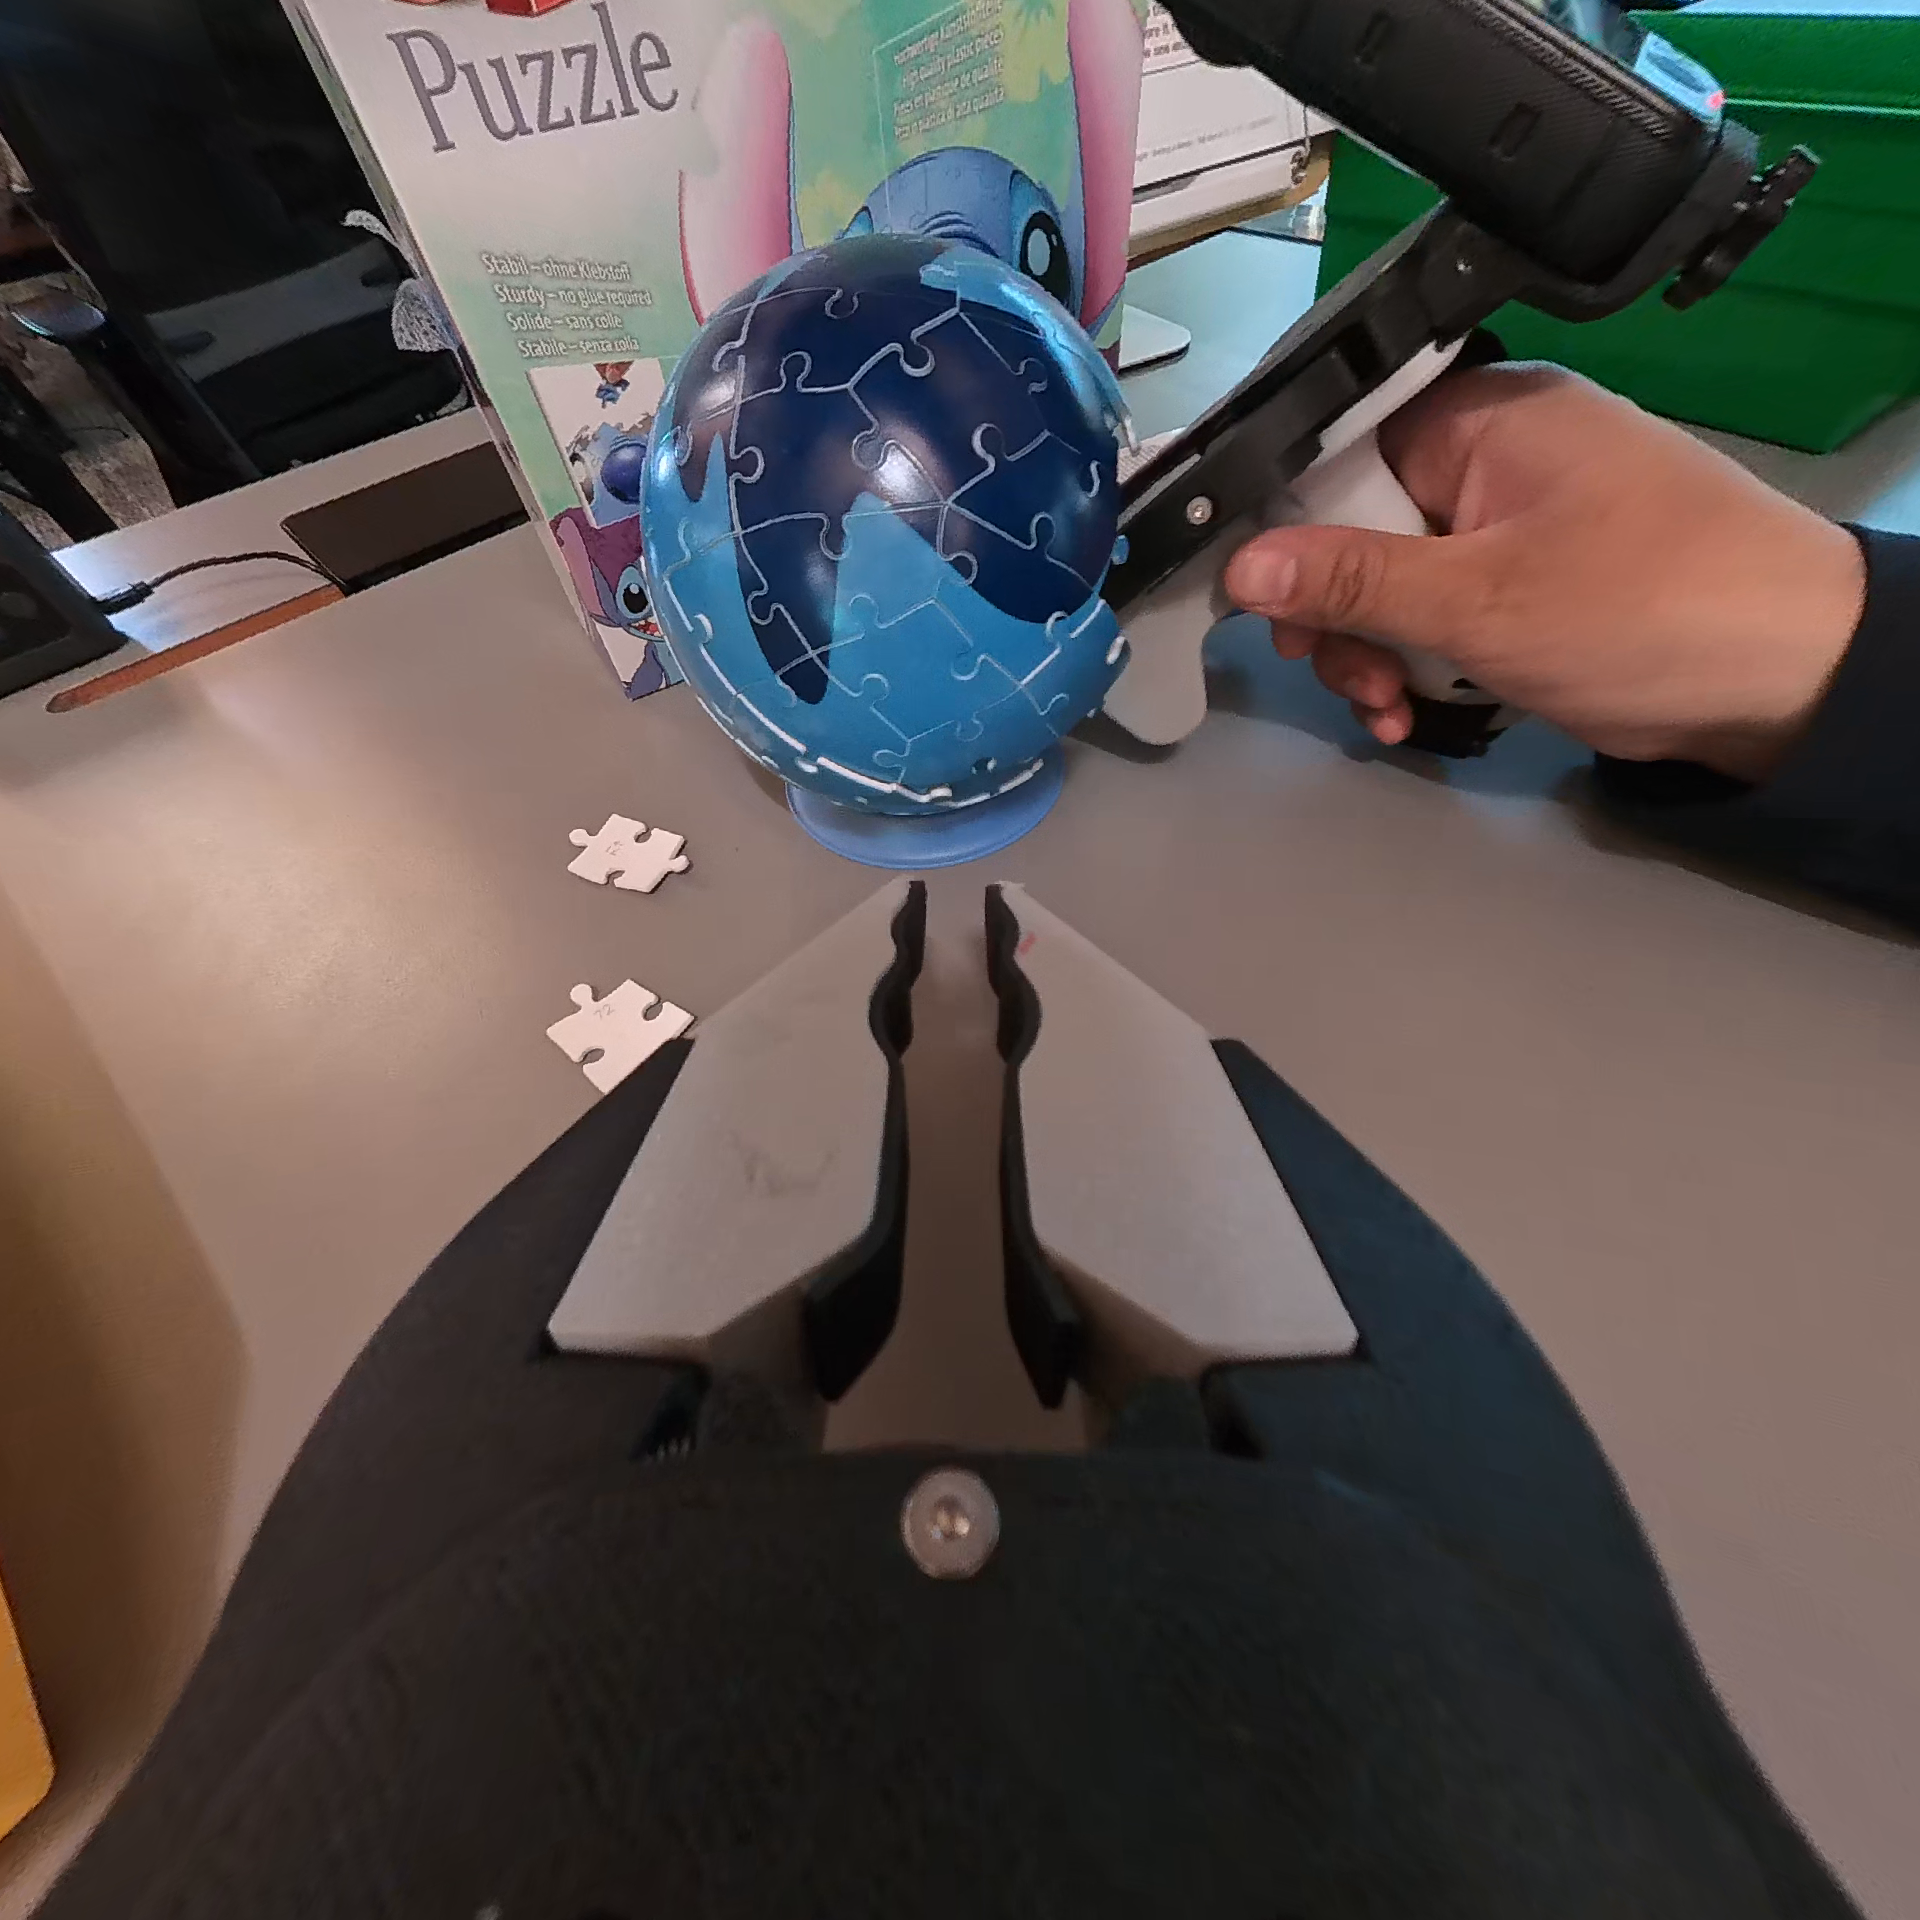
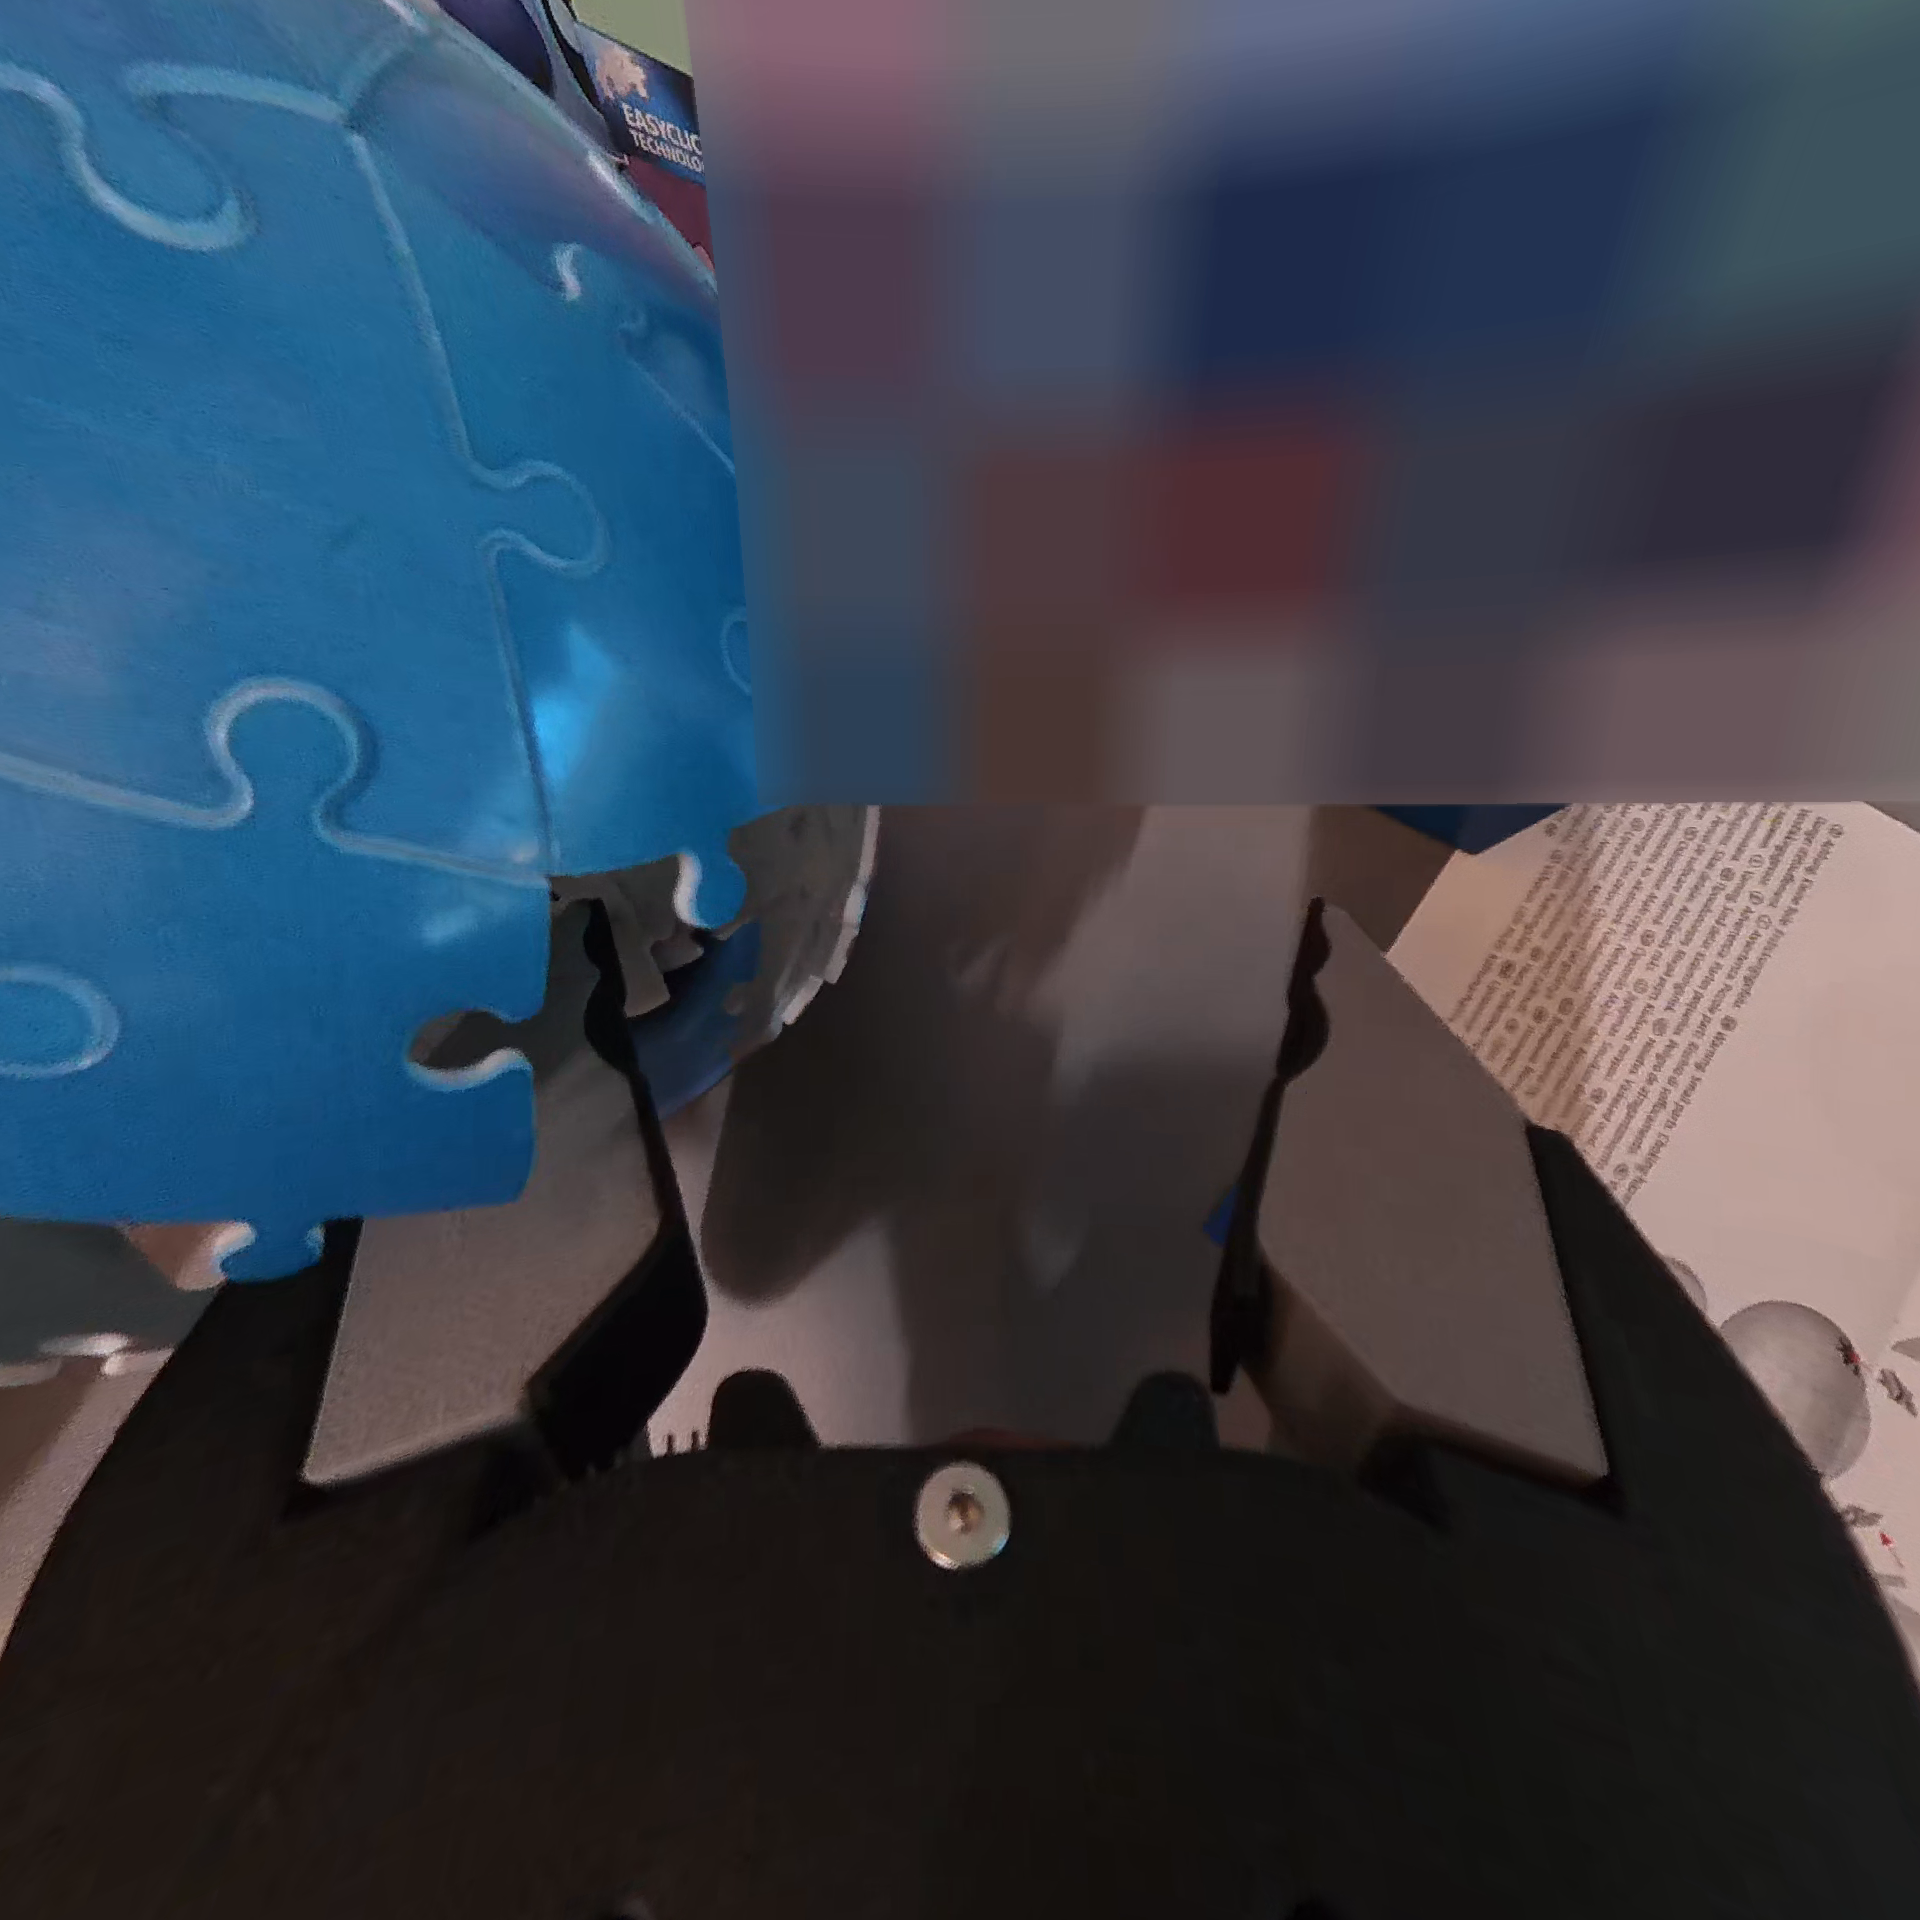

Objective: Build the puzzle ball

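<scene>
The blue puzzle ball [image 1: 883, 520] stands tilted on its round blue stand [image 1: 925, 836] on the grey table. Two loose pieces lie white side up to the left of it, one near the stand [image 1: 627, 852] and one beside my left finger [image 1: 613, 1029]. My left gripper [image 1: 954, 891] hovers just in front of the stand, nearly shut with a narrow gap, and holds nothing. A hand [image 1: 1558, 582] holds my right gripper against the ball's right side. In the right wrist view my right gripper [image 2: 954, 914] is open and empty. Its left fingertip sits at the ball's [image 2: 260, 623] unfinished jagged edge.
The puzzle box [image 1: 623, 260] stands upright right behind the ball. A green bin [image 1: 1714, 260] sits at the back right. A dark flat pad with a cable [image 1: 405, 530] lies at the back left. A printed leaflet [image 2: 1621, 987] lies beside my right gripper.
</scene>
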Demonstrator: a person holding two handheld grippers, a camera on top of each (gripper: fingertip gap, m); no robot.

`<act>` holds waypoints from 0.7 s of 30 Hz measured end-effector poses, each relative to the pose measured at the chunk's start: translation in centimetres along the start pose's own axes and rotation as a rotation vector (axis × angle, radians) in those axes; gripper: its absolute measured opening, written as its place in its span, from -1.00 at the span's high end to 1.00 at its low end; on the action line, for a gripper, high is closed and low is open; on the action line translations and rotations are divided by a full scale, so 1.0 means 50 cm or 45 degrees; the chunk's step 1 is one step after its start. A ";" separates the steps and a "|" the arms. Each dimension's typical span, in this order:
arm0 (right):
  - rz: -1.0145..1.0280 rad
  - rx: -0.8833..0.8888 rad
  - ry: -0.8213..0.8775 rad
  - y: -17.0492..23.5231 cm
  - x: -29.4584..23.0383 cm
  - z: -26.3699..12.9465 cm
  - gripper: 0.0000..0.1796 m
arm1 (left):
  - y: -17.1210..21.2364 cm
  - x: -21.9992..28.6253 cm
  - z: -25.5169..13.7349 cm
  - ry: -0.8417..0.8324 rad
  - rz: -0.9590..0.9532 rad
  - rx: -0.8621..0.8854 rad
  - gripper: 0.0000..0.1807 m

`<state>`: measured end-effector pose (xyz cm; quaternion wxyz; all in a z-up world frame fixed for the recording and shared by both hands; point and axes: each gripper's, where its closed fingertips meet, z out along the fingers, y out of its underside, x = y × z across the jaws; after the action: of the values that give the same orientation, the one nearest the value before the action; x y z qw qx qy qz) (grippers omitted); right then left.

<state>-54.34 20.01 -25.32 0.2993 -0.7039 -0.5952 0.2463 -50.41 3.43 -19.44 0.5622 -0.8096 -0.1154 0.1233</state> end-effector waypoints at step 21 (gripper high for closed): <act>-0.061 0.043 0.034 -0.002 0.001 -0.018 -0.23 | -0.001 0.002 0.000 0.014 -0.014 0.006 0.91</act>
<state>-53.77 19.95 -24.59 0.3248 -0.6876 -0.6036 0.2397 -50.33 3.47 -19.39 0.5652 -0.8084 -0.1163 0.1160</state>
